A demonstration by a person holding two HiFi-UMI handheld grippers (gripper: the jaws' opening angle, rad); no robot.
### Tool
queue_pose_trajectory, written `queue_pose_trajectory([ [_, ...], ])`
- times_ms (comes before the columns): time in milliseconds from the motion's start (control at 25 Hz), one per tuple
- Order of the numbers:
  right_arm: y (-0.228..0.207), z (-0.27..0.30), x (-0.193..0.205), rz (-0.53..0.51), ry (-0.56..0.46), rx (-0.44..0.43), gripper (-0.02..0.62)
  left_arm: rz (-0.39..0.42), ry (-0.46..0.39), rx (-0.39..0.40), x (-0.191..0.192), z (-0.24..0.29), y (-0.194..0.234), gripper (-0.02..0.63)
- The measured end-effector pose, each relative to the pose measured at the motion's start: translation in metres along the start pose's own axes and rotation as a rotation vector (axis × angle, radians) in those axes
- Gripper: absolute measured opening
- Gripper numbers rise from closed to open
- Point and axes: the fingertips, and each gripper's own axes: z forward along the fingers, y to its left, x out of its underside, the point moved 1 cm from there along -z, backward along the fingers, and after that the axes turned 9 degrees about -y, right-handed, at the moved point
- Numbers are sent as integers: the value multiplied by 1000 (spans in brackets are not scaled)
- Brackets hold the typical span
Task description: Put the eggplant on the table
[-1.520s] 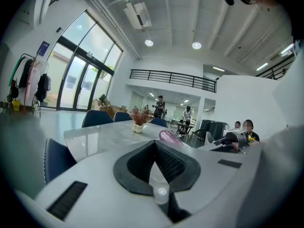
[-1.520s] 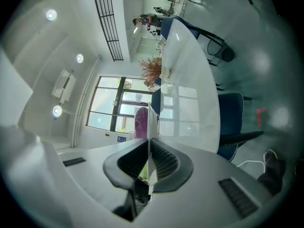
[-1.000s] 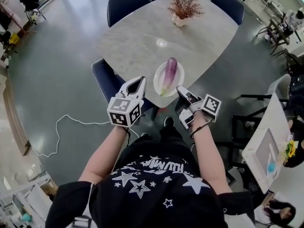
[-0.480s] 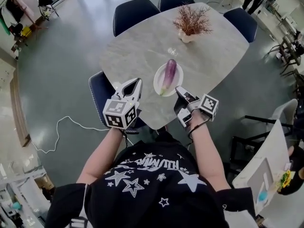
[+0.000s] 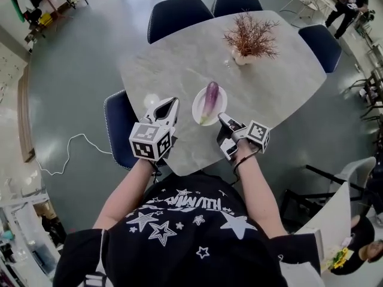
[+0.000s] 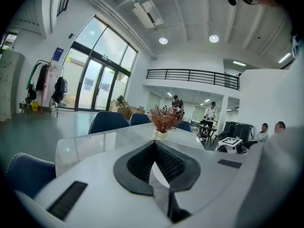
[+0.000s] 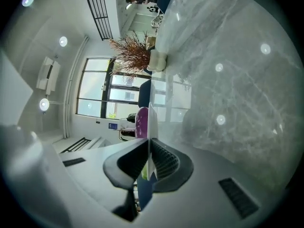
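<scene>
1. Lying lengthwise on a white plate [image 5: 197,110], the eggplant [image 5: 210,98] is sitting near the front edge of the table [image 5: 173,64].
2. Right gripper [image 5: 222,119] is hovering just beside the plate's near rim, jaws clenched on nothing. Left gripper [image 5: 169,104] is hanging to the plate's left, also clamped empty.
3. Reading this as the approach: the right jaws are needing to spread first, then straddle the thick purple middle crosswise, avoiding the pale stem end. The skin is looking slick, so squeeze gently.
4. Bare marble beside the plate is looking like the best drop spot.
5. Grey glossy tabletop is carrying a dried plant [image 5: 250,37] at the far side, with blue chairs [image 5: 179,14] standing around it in a big glazed hall.
</scene>
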Motion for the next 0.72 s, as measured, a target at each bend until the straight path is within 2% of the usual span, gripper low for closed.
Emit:
queue_pose_trajectory([
  [320, -27, 26, -27, 15, 72, 49, 23, -11, 48, -71, 19, 31, 4, 8],
  [720, -35, 55, -31, -36, 151, 79, 23, -25, 119, -104, 47, 53, 16, 8],
])
